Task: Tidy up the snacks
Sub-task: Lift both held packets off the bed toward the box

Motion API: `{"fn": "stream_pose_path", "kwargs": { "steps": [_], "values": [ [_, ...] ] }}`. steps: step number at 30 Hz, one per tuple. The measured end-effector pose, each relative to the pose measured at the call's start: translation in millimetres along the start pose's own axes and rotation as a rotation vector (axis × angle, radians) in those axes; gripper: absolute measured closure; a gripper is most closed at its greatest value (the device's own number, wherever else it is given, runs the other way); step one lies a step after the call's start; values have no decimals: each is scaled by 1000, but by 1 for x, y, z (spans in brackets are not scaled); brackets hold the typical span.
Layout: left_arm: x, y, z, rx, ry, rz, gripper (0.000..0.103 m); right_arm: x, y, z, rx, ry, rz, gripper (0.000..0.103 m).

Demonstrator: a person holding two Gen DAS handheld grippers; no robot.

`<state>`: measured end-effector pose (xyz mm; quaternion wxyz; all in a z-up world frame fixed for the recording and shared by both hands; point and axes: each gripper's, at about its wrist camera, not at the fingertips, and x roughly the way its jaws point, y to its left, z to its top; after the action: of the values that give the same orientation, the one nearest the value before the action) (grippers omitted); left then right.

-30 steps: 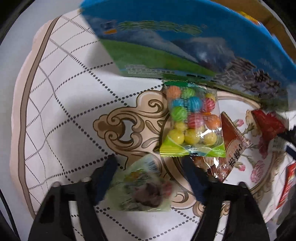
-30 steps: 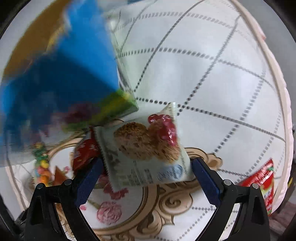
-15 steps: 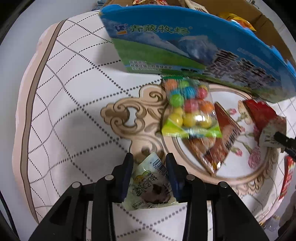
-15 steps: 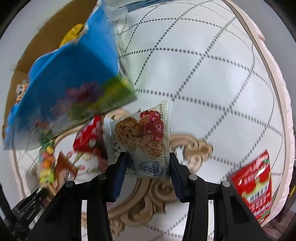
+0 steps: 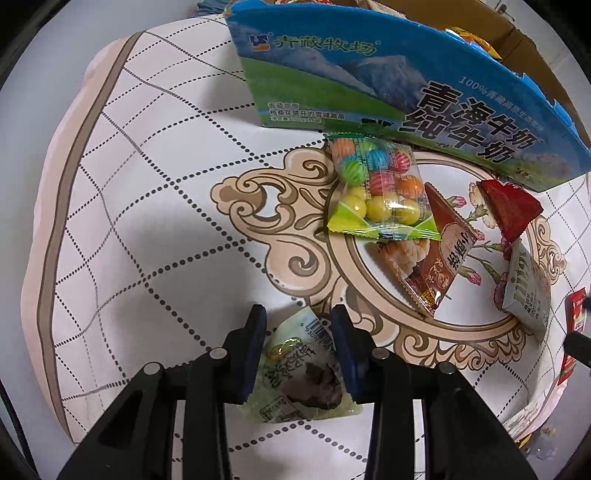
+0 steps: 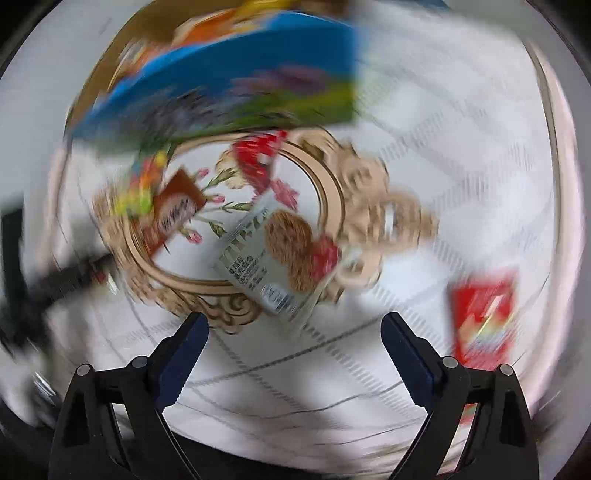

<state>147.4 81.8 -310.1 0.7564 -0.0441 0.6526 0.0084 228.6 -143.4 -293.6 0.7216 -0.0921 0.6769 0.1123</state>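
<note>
My left gripper (image 5: 298, 317) is shut on a pale green snack packet (image 5: 303, 373) and holds it over the patterned cloth. Ahead lie a bag of coloured candy balls (image 5: 376, 188), a brown snack packet (image 5: 432, 258), a red packet (image 5: 511, 206) and a grey cookie packet (image 5: 526, 295). My right gripper (image 6: 294, 325) is open and empty. The cookie packet (image 6: 280, 254) lies on the cloth just ahead of it, free of the fingers. The right wrist view is blurred by motion.
A blue milk carton box (image 5: 406, 88) stands at the back, with a brown cardboard box (image 5: 517, 33) holding snacks behind it. A red packet (image 6: 484, 317) lies at the cloth's right edge. The left gripper shows at the left of the right wrist view (image 6: 55, 280).
My left gripper closed on the green packet and lifted back a little. My right gripper closed on the cookie packet, then opened and let it go; it lies on the cloth. The right view swings fast.
</note>
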Motion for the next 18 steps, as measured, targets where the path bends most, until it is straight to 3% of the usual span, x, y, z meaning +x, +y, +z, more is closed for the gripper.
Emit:
{"fn": "stream_pose_path", "kwargs": {
  "steps": [3, 8, 13, 18],
  "values": [
    [4, 2, 0, 0, 9, -10, 68, 15, 6, 24, -195, 95, -71, 6],
    [4, 13, 4, -74, 27, -113, 48, 55, 26, 55, -362, 211, -105, 6],
    [6, 31, 8, -149, 57, -186, 42, 83, 18, 74, -243, 266, -9, 8],
    [7, 35, 14, -138, 85, -171, 42, 73, -5, 73, -47, 222, 38, 23]
  ]
}}
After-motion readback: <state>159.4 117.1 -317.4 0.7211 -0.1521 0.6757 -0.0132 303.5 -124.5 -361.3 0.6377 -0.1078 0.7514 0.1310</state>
